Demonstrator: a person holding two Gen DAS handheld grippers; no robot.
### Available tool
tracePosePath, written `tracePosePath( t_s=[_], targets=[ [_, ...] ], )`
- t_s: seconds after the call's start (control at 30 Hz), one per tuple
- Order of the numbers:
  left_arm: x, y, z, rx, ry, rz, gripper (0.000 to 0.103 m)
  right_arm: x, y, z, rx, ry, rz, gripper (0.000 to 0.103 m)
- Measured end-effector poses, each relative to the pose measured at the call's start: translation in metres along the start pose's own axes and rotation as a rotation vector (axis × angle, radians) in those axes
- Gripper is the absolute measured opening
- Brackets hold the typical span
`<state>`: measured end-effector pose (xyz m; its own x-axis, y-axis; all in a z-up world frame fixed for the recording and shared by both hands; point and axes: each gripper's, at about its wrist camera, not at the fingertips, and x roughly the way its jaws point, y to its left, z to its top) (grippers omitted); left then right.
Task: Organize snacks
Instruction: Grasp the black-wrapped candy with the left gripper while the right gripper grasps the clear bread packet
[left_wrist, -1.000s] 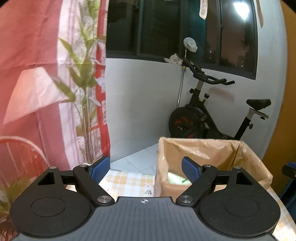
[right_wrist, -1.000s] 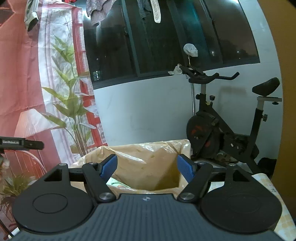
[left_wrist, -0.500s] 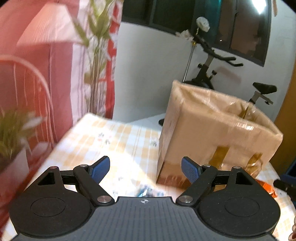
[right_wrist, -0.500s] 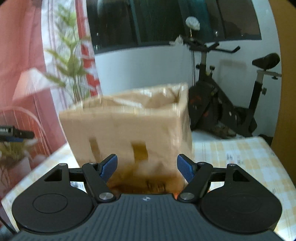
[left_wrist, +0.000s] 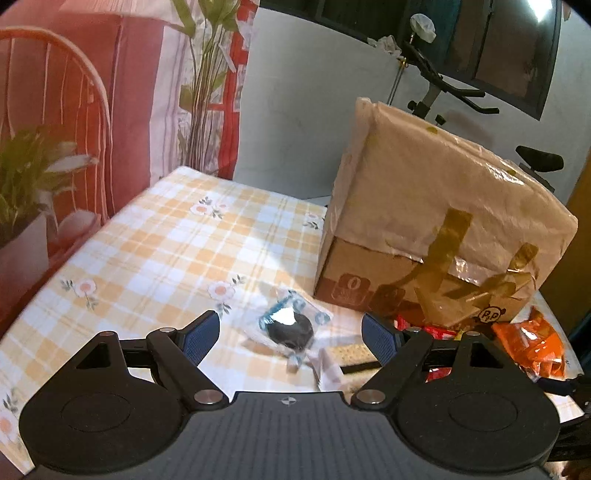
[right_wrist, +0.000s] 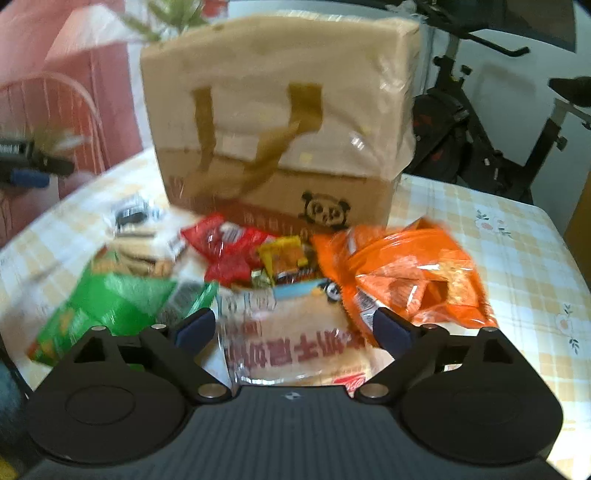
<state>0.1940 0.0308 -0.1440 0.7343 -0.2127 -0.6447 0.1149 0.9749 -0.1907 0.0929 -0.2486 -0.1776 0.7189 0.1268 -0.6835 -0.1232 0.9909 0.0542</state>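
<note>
Several bright snack packets (right_wrist: 280, 266), blurred and perhaps overlapping, lie before the cardboard box (right_wrist: 284, 122); both hand-held grippers (left_wrist: 288, 334) (right_wrist: 291, 328) gape wide, empty.

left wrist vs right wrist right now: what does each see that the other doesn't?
Only left wrist: the potted plant, and a clear packet with a dark round cookie lying between the open fingers of the left hand-held gripper.

Only right wrist: the green bag, the yellow packet, the big clear cracker pack under the open right hand-held gripper, and the panda print on the box.

Both: the taped cardboard box, orange bag, red packet, checkered tablecloth, exercise bike.
</note>
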Motion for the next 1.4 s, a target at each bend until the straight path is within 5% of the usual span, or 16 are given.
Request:
tracePosePath(
  t_s=[0.23,0.57,0.8,1.07,1.23,1.4],
  targets=[
    [0.002,-0.004,-0.018,-0.032,0.038,-0.015,0.086,0.011,0.008,-0.003,-0.041,0.027,-0.034,0.097],
    [0.007,-0.001,-0.025,-0.075,0.057,-0.024,0.086,0.004,0.010,0.000,-0.059,-0.015,0.035,0.097],
    [0.010,0.001,-0.029,-0.093,0.073,-0.016,0.086,0.029,-0.022,-0.001,0.073,0.013,0.052,0.101],
    [0.012,0.000,-0.029,-0.098,0.077,-0.015,0.086,0.017,-0.012,0.001,0.044,-0.008,0.015,0.101],
    [0.014,-0.001,-0.030,-0.096,0.085,-0.018,0.086,0.009,-0.004,0.002,0.030,-0.038,0.078,0.100],
    [0.016,0.002,-0.031,-0.101,0.090,-0.012,0.085,0.022,-0.009,-0.004,0.062,0.009,0.018,0.100]
  ],
)
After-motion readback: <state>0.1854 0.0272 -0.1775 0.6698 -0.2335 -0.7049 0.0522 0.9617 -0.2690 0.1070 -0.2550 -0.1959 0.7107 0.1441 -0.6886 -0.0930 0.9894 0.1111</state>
